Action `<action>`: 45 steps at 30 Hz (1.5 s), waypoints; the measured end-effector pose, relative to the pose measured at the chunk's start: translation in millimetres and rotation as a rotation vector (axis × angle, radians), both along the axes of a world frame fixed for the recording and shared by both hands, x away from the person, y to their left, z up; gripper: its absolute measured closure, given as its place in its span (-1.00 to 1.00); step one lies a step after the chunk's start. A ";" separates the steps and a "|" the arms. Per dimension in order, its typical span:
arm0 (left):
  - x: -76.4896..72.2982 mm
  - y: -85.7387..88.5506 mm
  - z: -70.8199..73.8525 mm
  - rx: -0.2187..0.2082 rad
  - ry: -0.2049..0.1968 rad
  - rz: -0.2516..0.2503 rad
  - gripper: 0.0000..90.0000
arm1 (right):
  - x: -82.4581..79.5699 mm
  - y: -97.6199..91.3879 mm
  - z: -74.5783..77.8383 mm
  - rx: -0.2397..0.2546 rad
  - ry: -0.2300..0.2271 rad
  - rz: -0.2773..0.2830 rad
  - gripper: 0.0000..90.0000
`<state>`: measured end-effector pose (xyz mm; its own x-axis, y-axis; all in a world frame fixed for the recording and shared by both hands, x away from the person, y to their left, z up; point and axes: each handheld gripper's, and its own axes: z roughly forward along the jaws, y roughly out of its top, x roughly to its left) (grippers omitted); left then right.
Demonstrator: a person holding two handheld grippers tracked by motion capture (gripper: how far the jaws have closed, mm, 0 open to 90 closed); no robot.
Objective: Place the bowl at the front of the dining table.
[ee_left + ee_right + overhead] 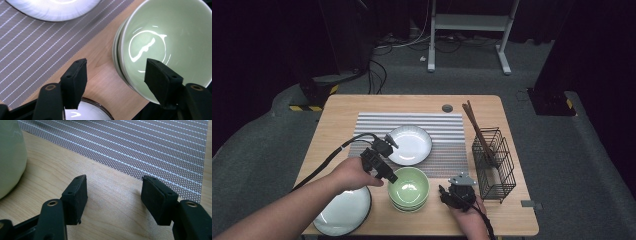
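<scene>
L gripper (115,75) nearest, jaws wide, straddling rim of top green bowl (165,42) in stack on table (512,220) by striped mat (37,50); not clamped yet. Step: approach to grasp; next: close on rim, lift. R gripper (113,192) agape, nothing held.

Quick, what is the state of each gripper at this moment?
Left gripper: open, jaws astride the rim of the green bowl, pads not pressing it.
Right gripper: open, holding nothing, above the table.
</scene>
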<state>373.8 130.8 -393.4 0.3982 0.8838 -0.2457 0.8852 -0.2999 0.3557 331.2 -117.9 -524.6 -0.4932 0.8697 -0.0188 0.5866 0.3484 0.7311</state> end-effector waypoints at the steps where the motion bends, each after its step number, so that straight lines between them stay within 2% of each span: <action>1: -0.9 -2.7 -2.3 -0.014 0.001 0.009 -0.12 | 0.1 -0.1 0.0 0.000 0.000 0.001 -0.17; 2: -0.5 -2.5 -3.2 -0.002 0.013 -0.011 -0.11 | 0.2 -0.1 0.0 0.000 0.000 0.002 -0.17; 4: -0.1 -4.4 -5.8 -0.005 0.025 -0.004 0.03 | 0.3 -0.1 0.0 0.000 0.000 0.002 -0.17; 5: 0.2 -4.3 -6.5 0.005 0.034 -0.025 0.04 | 0.3 -0.1 0.0 0.000 0.000 0.002 -0.17; 6: -0.2 -6.6 -8.5 -0.001 0.027 -0.007 0.09 | 0.3 -0.1 0.0 -0.001 0.000 0.002 -0.17; 8: 0.2 -6.8 -10.0 0.012 0.035 -0.027 0.24 | 0.3 -0.1 0.0 0.000 0.000 0.002 -0.17; 9: 0.0 -8.3 -11.4 0.008 0.019 -0.007 0.27 | 0.3 -0.1 0.0 0.000 0.000 0.002 -0.17; 10: 0.3 -7.8 -11.6 0.022 0.026 -0.012 0.31 | 0.3 -0.1 0.0 0.000 0.000 0.002 -0.17; 11: -0.3 -9.3 -12.5 0.018 0.022 0.004 0.35 | 0.3 -0.1 0.0 0.000 0.000 0.002 -0.17; 15: -0.7 -10.2 -13.4 0.029 0.002 0.005 0.44 | 0.5 -0.2 0.0 0.000 0.000 0.003 -0.17; 17: -0.9 -10.4 -12.8 0.027 -0.009 0.017 0.56 | 0.5 -0.2 0.0 0.000 0.000 0.003 -0.17; 19: -1.7 -10.7 -12.0 0.033 -0.009 0.003 0.66 | 0.5 -0.2 0.0 0.000 -0.001 0.003 -0.17; 21: -2.7 -11.9 -11.8 0.025 -0.010 0.012 0.74 | 0.5 -0.2 0.0 0.000 0.000 0.002 -0.17; 27: -1.7 -12.2 -10.5 0.022 -0.016 0.016 0.80 | 0.5 -0.2 0.0 0.000 0.000 0.002 -0.17; 28: -1.2 -13.3 -9.8 0.014 -0.018 0.035 0.81 | 0.5 -0.2 0.0 0.000 0.000 0.002 -0.17; 30: 0.6 -13.4 -6.6 0.022 -0.015 0.028 0.85 | 0.5 -0.2 0.0 0.000 0.000 0.001 -0.17; 31: 0.6 -15.6 -6.2 0.023 -0.027 0.029 0.85 | 0.6 -0.2 0.0 0.000 -0.001 0.002 -0.17; 33: 0.4 -17.9 -3.3 0.059 -0.040 -0.008 0.87 | 0.6 -0.2 0.0 0.000 0.000 0.001 -0.17; 34: 0.5 -20.4 -3.4 0.049 -0.052 0.011 0.87 | 0.6 -0.2 0.0 0.000 0.000 0.001 -0.17; 35: 1.7 -19.5 -1.6 0.063 -0.042 -0.009 0.87 | 0.6 -0.2 0.0 0.000 0.000 0.001 -0.17; 37: 1.9 -22.1 -1.1 0.053 -0.057 0.009 0.88 | 0.6 -0.2 0.0 0.000 0.000 0.001 -0.17; 39: 2.2 -22.7 0.6 0.061 -0.060 -0.008 0.88 | 0.7 -0.2 0.0 0.000 -0.001 0.002 -0.17; 40: 2.2 -23.9 1.3 0.059 -0.063 -0.001 0.88 | 0.7 -0.3 0.0 0.000 -0.001 0.002 -0.17; 41: 2.4 -23.4 2.8 0.072 -0.061 -0.019 0.88 | 0.6 -0.2 0.0 0.000 0.000 0.001 -0.17; 45: 2.6 -24.1 4.6 0.070 -0.063 -0.014 0.87 | 0.7 -0.3 0.0 0.000 -0.001 0.002 -0.17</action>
